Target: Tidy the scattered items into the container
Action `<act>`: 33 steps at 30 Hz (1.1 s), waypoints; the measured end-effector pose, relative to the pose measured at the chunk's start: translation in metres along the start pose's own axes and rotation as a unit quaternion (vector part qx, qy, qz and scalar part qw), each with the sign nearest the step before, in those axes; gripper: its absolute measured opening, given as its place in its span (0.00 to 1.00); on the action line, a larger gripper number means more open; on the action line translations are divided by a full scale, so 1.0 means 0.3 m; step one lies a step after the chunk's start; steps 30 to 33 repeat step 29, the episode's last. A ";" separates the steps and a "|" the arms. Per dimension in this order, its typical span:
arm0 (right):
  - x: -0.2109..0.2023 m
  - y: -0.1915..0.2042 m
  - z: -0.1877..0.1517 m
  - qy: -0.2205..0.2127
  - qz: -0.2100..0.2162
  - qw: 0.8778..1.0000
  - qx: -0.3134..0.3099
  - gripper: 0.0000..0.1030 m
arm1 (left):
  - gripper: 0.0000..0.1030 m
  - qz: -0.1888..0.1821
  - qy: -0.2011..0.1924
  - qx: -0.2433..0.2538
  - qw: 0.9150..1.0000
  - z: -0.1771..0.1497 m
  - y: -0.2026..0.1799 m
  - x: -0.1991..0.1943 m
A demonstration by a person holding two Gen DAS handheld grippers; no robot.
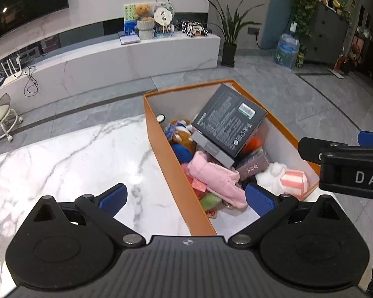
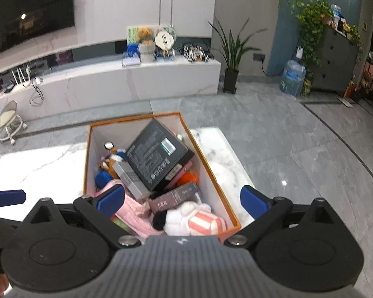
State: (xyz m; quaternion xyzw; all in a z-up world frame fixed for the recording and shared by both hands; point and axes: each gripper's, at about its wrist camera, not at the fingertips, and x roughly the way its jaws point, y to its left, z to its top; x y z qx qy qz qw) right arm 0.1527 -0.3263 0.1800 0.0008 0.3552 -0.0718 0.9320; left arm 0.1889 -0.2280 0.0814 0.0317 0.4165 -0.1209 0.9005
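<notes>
White "DAS" on right gripper

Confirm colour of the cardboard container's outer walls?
Orange outside, white inside. The open cardboard container on the marble table shows it best in the left wrist view.

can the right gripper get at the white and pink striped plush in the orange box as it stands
Probably yes. The right gripper is open and empty just above the striped plush, which lies on top at the near end of the orange box with nothing covering it.
</notes>
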 end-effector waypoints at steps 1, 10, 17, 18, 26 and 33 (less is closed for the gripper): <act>0.003 0.001 -0.004 0.002 0.000 1.000 0.000 0.97 | 1.00 0.000 0.000 -0.002 1.000 -0.003 0.000 0.002; 0.011 0.007 -0.012 0.007 0.000 1.000 -0.003 0.97 | 1.00 -0.008 0.006 0.002 1.000 -0.013 -0.005 0.005; 0.014 0.029 -0.013 0.007 -0.002 1.000 -0.003 0.97 | 1.00 -0.012 0.006 0.006 1.000 -0.018 -0.013 -0.005; 0.014 0.030 -0.014 0.007 -0.001 1.000 -0.003 0.97 | 1.00 -0.012 0.006 0.006 1.000 -0.018 -0.014 -0.006; 0.014 0.030 -0.015 0.008 0.000 1.000 -0.003 0.97 | 1.00 -0.014 0.005 0.010 1.000 -0.018 -0.025 -0.006; 0.014 0.030 -0.014 0.008 0.000 1.000 -0.004 0.97 | 1.00 -0.019 0.005 0.016 1.000 -0.020 -0.032 -0.007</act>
